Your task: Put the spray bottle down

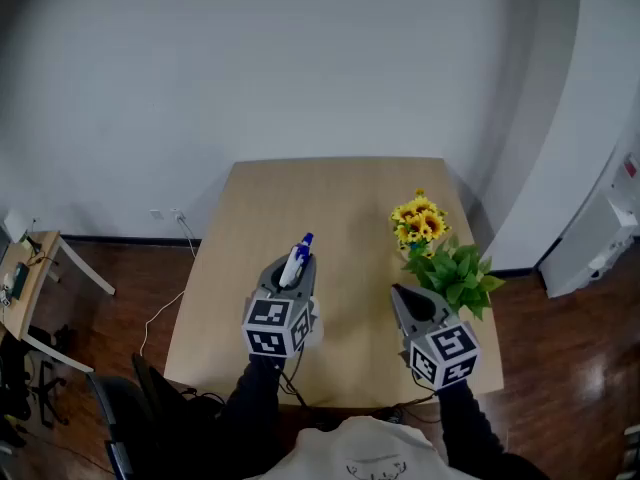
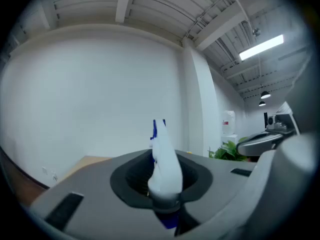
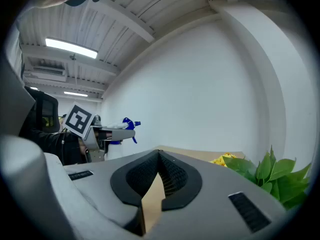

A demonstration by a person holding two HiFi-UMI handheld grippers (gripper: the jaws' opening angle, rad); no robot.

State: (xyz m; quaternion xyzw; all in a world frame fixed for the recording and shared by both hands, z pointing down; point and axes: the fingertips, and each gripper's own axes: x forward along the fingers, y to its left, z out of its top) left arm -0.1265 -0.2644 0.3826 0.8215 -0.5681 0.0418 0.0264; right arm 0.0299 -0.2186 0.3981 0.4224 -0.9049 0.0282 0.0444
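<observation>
— What stands where on the table (image 1: 340, 183)?
— The flowers (image 1: 419, 221) are toward the right side. The leafy plant (image 1: 458, 278) is just nearer, at the right edge.
— And the spray bottle (image 1: 297, 260)?
— Between the jaws of the left gripper (image 1: 294, 271), over the table's near left part. The right gripper (image 1: 398, 293) is to its right, just beside the plant.
— Anything off the table?
— A side table (image 1: 25, 278) stands on the floor (image 1: 120, 308), well to the left.

wall (image 1: 300, 68): plain white, behind desk's far edge | floor (image 1: 570, 368): dark wood boards, white cable (image 1: 160, 313) off desk's left edge | desk (image 1: 340, 198): light wood | far left: small side table (image 1: 28, 263) | ceiling (image 2: 150, 9): white beams, strip light (image 2: 261, 46) lit
</observation>
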